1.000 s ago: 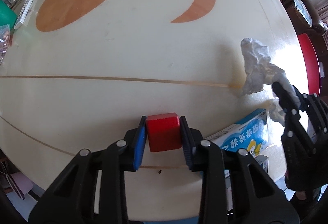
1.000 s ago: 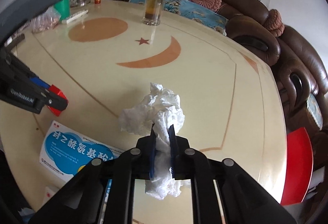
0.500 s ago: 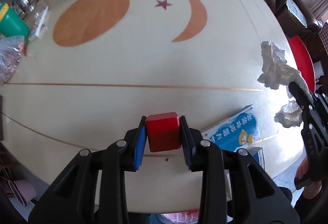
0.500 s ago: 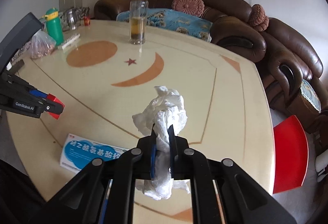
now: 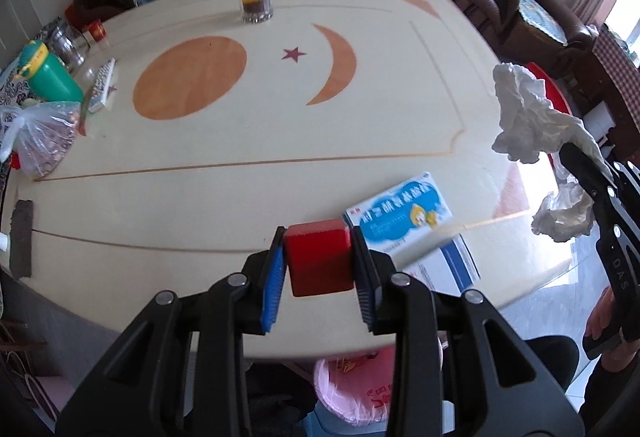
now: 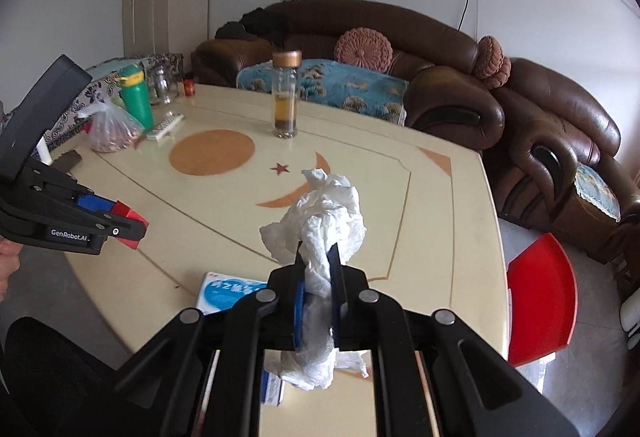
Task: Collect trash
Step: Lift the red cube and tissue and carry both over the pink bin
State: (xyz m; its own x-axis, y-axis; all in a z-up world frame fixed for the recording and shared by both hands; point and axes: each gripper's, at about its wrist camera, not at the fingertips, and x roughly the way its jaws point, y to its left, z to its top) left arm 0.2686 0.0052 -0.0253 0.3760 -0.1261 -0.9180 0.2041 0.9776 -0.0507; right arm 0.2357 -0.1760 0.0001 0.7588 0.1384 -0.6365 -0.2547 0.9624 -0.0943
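My left camera looks steeply down over the table (image 5: 280, 141) from above its near edge. My right one faces more level, toward the sofa (image 6: 460, 77). Both share the tabletop.

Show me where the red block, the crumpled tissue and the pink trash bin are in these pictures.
red block (image 5: 320, 261), left wrist view, on its front face between the claw pads.
crumpled tissue (image 6: 328, 213), right wrist view, on the bunched top part.
pink trash bin (image 5: 352, 393), left wrist view, on its pink liner under the table edge.
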